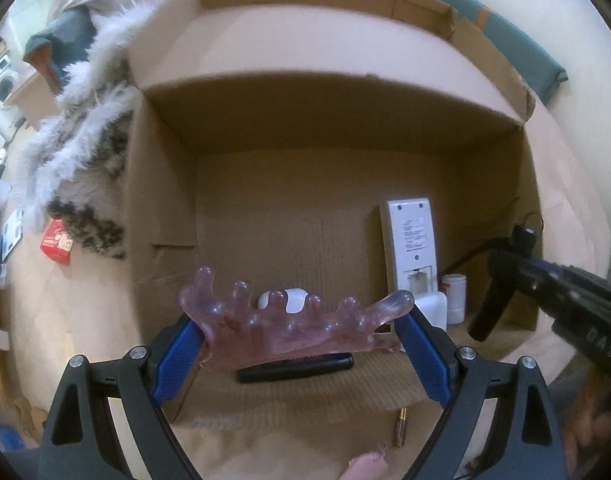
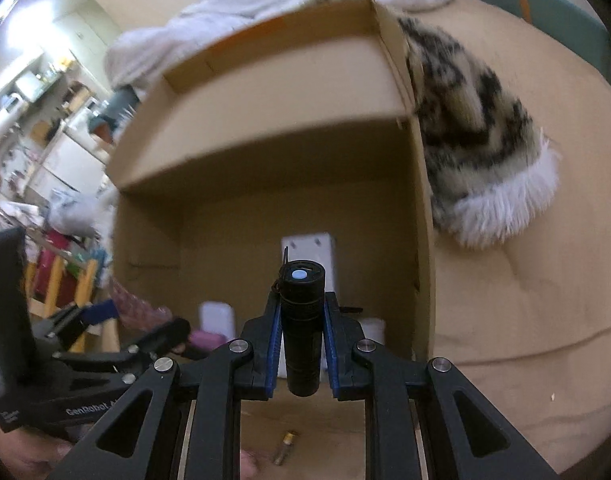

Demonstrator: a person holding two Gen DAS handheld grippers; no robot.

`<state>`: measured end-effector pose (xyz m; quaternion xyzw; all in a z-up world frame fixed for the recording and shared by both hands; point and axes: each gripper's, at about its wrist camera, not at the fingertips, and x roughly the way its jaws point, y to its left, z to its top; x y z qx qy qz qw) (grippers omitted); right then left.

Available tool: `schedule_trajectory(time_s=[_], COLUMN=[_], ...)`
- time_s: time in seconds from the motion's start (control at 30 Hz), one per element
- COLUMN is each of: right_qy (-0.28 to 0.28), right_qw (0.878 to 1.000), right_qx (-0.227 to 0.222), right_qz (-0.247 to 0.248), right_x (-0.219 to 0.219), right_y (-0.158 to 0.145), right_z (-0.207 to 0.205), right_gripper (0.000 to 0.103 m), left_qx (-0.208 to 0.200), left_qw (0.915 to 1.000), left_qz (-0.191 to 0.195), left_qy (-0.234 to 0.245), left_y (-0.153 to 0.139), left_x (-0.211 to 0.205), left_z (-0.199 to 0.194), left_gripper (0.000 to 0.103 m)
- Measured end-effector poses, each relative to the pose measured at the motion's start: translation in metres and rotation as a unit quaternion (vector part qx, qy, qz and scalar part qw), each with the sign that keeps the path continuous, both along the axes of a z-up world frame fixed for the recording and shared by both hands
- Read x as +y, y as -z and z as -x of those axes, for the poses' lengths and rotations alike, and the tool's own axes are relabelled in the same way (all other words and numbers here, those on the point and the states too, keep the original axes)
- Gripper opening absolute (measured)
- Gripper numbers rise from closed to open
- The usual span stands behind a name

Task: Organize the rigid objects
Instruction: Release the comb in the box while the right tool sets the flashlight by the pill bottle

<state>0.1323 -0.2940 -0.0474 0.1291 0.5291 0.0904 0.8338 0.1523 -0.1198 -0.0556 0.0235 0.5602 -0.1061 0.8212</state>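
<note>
My left gripper (image 1: 301, 344) is shut on a pink translucent knobbed massager (image 1: 289, 326) and holds it at the mouth of a cardboard box (image 1: 289, 116) lying on its side. My right gripper (image 2: 303, 340) is shut on a black cylindrical flashlight (image 2: 302, 316), held lengthwise between the blue pads at the box opening (image 2: 265, 148). Inside the box lie a white remote (image 1: 412, 240), a white adapter (image 1: 435, 310), a small white bottle (image 1: 454, 296), a white mouse (image 1: 291, 300) and a black flat device (image 1: 297, 366). The right gripper body shows at the right of the left wrist view (image 1: 553, 292).
A furry black-and-white garment (image 2: 477, 136) lies against the box's side, also seen in the left wrist view (image 1: 77, 168). A red carton (image 1: 57, 242) lies left of the box. A small brass-tipped item (image 1: 400, 426) lies on the box flap. The box rests on a beige bed cover (image 2: 525, 300).
</note>
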Motion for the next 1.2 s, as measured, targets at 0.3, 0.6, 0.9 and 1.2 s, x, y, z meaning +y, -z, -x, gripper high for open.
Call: schedule_trajectory(time_s=[0.3,0.6,0.9,1.2], right_qy=[-0.002,-0.012,0.01,0.019], right_qw=[0.998,0.996,0.999,1.0], right_qx=[0.041,0.038,0.035,0.012], right_qz=[0.049,0.077,0.031,-0.004], right_x=[0.002,0.018,0.006,0.0], right_y=[0.03,0.034,0.03,0.017], right_z=[-0.011,-0.017,-0.02,-0.02], right_gripper=[0.02,0.02,0.02,0.025], left_qx=[0.01,0.015,0.025,0.013], left_qw=[0.9997,0.9997,0.9996,0.9991], left_qz=[-0.022,-0.021,-0.009,0.015], left_qy=[0.003,0.001,-0.013,-0.038], left_y=[0.024,0.03,0.032,0.025], left_x=[-0.004,-0.014,-0.005,0.014], left_z=[-0.004,-0.006,-0.011,-0.017], left_gripper=[0.091,0.091,0.092,0.102])
